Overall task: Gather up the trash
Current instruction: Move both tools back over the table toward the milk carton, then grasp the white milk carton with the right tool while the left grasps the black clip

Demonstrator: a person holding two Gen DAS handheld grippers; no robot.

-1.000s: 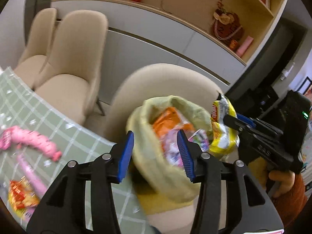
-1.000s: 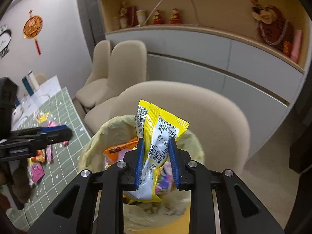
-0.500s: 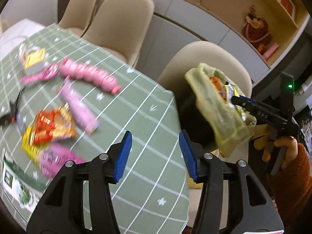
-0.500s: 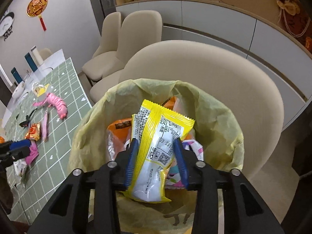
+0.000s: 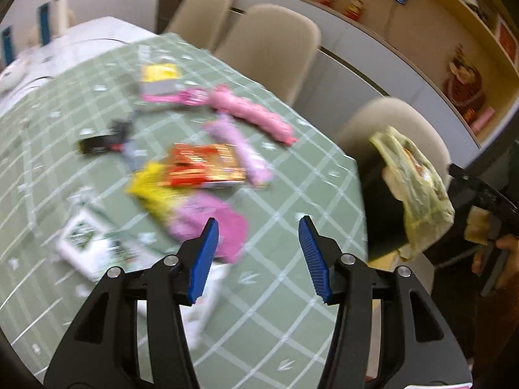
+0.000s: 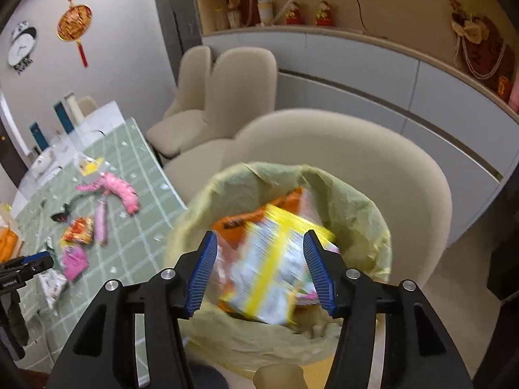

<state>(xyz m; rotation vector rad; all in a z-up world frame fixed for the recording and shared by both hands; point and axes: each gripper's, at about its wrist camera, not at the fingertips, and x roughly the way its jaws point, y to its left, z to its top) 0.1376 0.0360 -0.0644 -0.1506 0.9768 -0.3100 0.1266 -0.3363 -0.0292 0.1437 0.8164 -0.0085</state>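
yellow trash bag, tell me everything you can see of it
The trash bag is thin, crinkled, pale yellow-green plastic, mouth open and upward, in front of a beige chair beside the table. It holds wrappers, an orange one and a blurred yellow-white packet on top, between the open right hand-held gripper pads.

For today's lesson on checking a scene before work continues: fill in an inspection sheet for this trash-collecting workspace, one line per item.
Surface: green checked tablecloth on the table, partly covered.
Job's things: yellow-green plastic trash bag open on a beige chair; blurred yellow-and-white snack wrapper at its mouth; pink wrapper and red-orange packet on the cloth.
Clutter: long pink bumpy pack, small black item, white-green packet.
Grippers: left gripper open above the cloth, empty; right gripper has just been opening, wrapper loose between its jaws.
Cables: thin black cord hanging from a wall power strip.
Surroundings: grey cabinets, shelf ornaments, wall clock.
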